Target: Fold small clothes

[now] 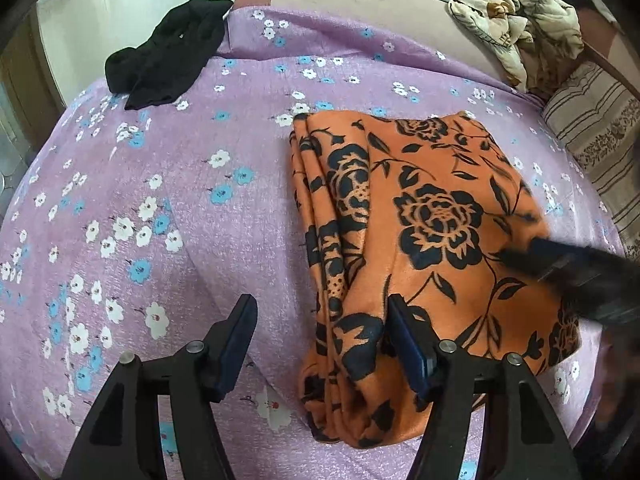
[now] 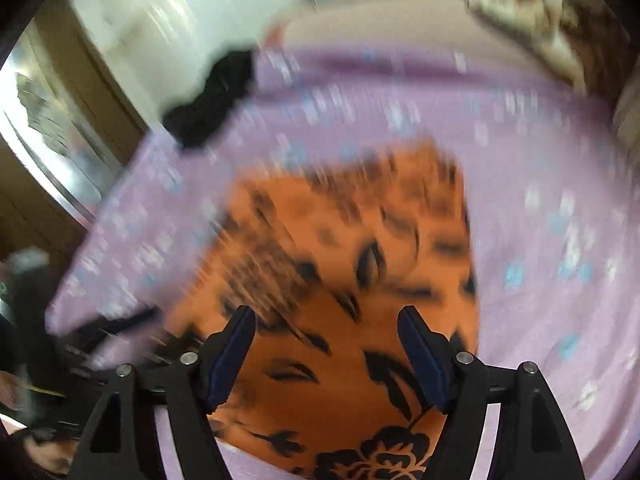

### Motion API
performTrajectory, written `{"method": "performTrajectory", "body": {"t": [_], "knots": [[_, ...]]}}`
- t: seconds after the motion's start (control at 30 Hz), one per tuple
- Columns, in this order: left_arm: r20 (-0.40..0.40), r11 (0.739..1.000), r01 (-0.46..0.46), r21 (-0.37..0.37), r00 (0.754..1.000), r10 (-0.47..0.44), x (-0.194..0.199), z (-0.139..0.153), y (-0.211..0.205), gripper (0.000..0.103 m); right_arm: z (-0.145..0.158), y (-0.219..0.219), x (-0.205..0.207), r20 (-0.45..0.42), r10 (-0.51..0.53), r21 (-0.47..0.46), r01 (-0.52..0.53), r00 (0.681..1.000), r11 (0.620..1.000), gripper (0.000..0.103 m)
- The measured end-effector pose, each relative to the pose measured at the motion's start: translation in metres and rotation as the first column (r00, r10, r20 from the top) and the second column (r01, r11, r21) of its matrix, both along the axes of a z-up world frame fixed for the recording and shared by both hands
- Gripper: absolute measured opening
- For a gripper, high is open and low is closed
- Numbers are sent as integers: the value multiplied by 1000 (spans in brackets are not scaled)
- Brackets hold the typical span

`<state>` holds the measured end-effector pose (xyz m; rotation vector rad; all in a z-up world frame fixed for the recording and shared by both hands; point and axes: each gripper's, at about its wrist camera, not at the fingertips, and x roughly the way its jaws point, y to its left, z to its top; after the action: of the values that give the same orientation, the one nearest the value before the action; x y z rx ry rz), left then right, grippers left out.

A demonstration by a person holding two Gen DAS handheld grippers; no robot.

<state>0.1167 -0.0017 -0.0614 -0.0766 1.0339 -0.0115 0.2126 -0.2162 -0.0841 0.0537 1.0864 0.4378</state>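
- Since the orange floral cloth [image 1: 420, 240] already lies folded in layers on the bed [image 1: 224, 184], the left gripper [image 1: 322, 344] hovers spread over its left edge, pinching nothing.
- Above the cloth's middle, the right gripper [image 2: 326, 354] also stands spread and empty.
- Far ahead of the left gripper, black clothing [image 1: 168, 52] probably waits its turn.
- Motion blur smears the right wrist view; the cloth's near edge is cut off.

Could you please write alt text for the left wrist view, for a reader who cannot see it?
A folded orange cloth with black roses lies on a lilac flowered bedsheet, the open left gripper at its near edge. A black garment sits far left; the blurred right gripper enters from the right.
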Motion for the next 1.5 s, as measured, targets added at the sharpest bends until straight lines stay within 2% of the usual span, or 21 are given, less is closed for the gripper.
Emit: {"method": "performTrajectory", "body": {"t": [0.03, 0.07, 0.27, 0.33, 0.4, 0.63, 0.73, 0.77, 1.0, 1.07, 1.17, 1.33, 1.4, 1.5], "knots": [[-1, 1000, 3, -2, 1000, -3, -2, -1, 0, 68, -9, -1, -2, -2, -5, -4, 5, 1000, 1000, 77], [4, 1000, 2, 4, 1000, -2, -2, -2, 0, 69, -6, -3, -5, 35, -6, 5, 6, 999, 1000, 77], [10, 1000, -8, 2, 1000, 8, -2, -3, 3, 74, 28, 5, 10, 117, -42, 36, 38, 992, 999, 77], [10, 1000, -11, 3, 1000, 11, -2, -2, 4, 75, 18, 3, 26, 84, -72, 42, 68, 994, 997, 83], [7, 1000, -12, -5, 1000, 12, -2, -1, 4, 75, -12, 0, 46, -24, -93, 22, 94, 995, 995, 84], [16, 1000, -20, 9, 1000, 20, -8, 1, 4, 75, 24, 9, 23, 100, -87, 48, 82, 991, 995, 84], [12, 1000, -16, 9, 1000, 15, -11, 3, 4, 75, -7, 10, 32, 12, -77, 4, 77, 997, 997, 84], [16, 1000, -17, 16, 1000, 16, -13, 5, 4, 75, -9, 9, 32, 26, -77, 6, 77, 997, 997, 84], [51, 998, -53, 42, 997, 51, -33, 17, 8, 77, 35, -3, -14, 93, -119, 109, 108, 989, 988, 84], [53, 998, -60, 37, 997, 58, -39, 18, 8, 78, 27, -4, -32, 76, -109, 91, 102, 991, 991, 84], [52, 998, -59, 36, 997, 57, -48, 23, 7, 78, -4, -3, -40, 9, -78, 34, 78, 997, 996, 84], [85, 997, -74, 33, 994, 71, -66, 37, 7, 81, 22, -3, -51, 69, -113, 69, 108, 991, 992, 84], [93, 997, -78, 24, 993, 75, -72, 41, 6, 82, 24, -2, -59, 87, -110, 73, 104, 990, 992, 86], [94, 997, -69, 31, 993, 66, -78, 44, 2, 82, -6, 3, -56, -7, -60, 9, 60, 998, 998, 86]]}}
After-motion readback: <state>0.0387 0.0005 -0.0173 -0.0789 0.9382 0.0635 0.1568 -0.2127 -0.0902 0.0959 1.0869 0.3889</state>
